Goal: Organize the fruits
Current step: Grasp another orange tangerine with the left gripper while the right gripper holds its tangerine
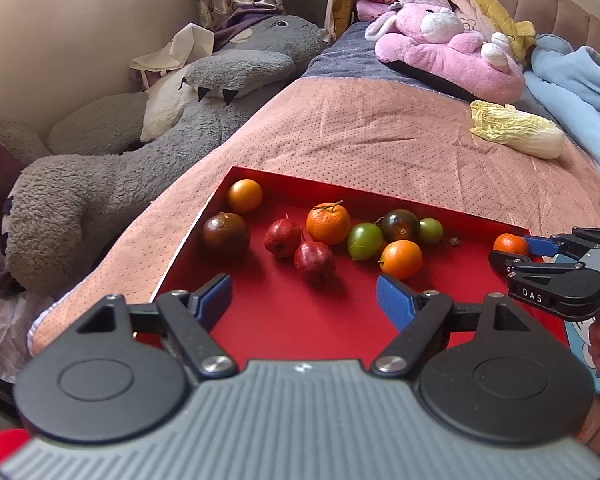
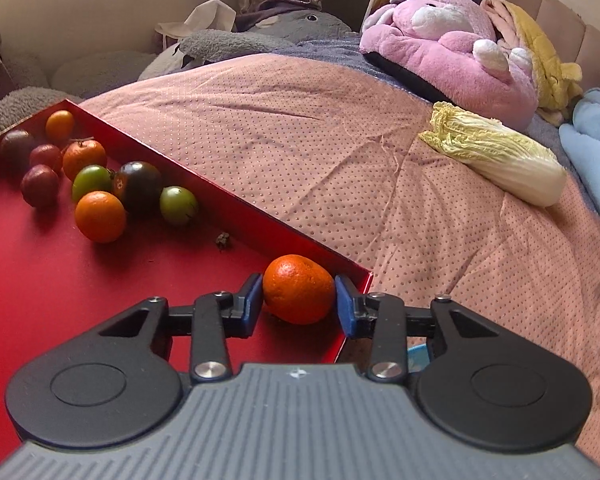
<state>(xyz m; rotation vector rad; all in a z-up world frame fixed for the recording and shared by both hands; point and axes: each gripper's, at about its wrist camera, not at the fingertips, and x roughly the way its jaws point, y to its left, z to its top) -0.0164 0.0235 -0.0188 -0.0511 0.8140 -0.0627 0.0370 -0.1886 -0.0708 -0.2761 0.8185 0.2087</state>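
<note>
While the left gripper (image 1: 304,300) hovers with jaws released above the near part of a red tray (image 1: 284,320) on a bed (image 2: 340,140), the right gripper (image 2: 299,304) has its jaws clenched on a mandarin (image 2: 298,294) in the tray's far right corner. Other fruits (image 1: 328,224) cluster along the far edge; a cabbage (image 2: 500,156) lies on the bed.

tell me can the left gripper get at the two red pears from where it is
Probably yes. The left gripper is open above bare tray, and the two pears lie just ahead with nothing between. The right gripper is off at the tray's far corner.
</note>
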